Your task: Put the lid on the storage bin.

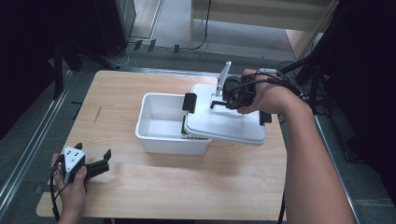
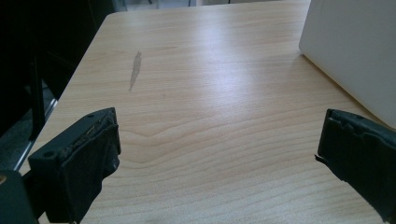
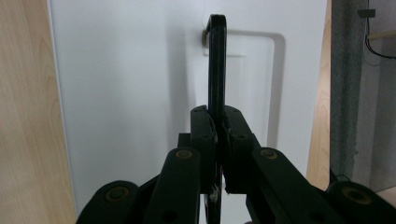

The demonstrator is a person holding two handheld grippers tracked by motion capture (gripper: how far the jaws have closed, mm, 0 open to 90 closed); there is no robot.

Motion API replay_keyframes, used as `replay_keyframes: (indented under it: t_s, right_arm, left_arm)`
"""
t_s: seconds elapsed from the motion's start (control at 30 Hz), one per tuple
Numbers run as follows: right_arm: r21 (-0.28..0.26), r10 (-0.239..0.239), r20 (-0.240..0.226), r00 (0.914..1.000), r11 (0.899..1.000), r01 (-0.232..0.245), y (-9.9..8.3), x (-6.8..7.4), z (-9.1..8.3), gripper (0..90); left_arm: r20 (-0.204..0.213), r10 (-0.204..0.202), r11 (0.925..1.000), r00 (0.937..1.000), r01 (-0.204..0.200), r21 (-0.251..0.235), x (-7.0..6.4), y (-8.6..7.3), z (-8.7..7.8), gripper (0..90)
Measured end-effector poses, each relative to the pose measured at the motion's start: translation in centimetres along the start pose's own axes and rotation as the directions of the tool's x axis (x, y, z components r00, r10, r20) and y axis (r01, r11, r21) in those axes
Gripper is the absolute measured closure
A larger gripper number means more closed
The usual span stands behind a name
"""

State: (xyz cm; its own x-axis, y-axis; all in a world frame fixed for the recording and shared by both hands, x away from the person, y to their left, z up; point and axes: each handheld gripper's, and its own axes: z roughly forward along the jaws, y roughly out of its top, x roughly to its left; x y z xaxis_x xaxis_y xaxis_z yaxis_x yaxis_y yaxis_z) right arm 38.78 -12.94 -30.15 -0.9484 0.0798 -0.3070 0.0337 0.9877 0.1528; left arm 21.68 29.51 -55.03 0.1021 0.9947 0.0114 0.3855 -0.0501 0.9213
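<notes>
The lid (image 1: pixel 224 119) hides the white box's (image 1: pixel 159 121) right half.

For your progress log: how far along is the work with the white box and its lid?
Done: right tongs are shut on the lid's black handle. In hand: the white lid sits askew, covering the white storage box partly. Left: whether it goes on or off cannot be told; left tongs rest open.

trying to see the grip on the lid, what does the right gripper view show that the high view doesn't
Right gripper view alone: the right gripper has its jaws shut on the thin black handle, which stands edge-on above the lid.

High view alone: the lid lies askew over the right end of the white bin. The left gripper rests open at the table's near left corner.

Both: the white lid, its handle and the wooden table.
</notes>
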Motion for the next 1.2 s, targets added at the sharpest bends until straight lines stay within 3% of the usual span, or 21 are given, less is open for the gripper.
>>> replay_keyframes:
  t_s: [0.47,1.2]
  right_arm:
    - [-0.021,-0.053,-0.013,0.9985,0.998,0.052,4.4,0.1,0.5,85.3]
    - [-0.052,-0.103,-0.044,0.9937,0.994,0.101,9.8,0.4,1.7,85.3]
  left_arm:
    - [-0.001,-0.004,1.0000,1.0000,0.004,0.002,0.0,0.0,0.0,0.0]
    - [-0.003,-0.002,1.0000,1.0000,0.002,-0.003,0.0,0.0,0.0,0.0]
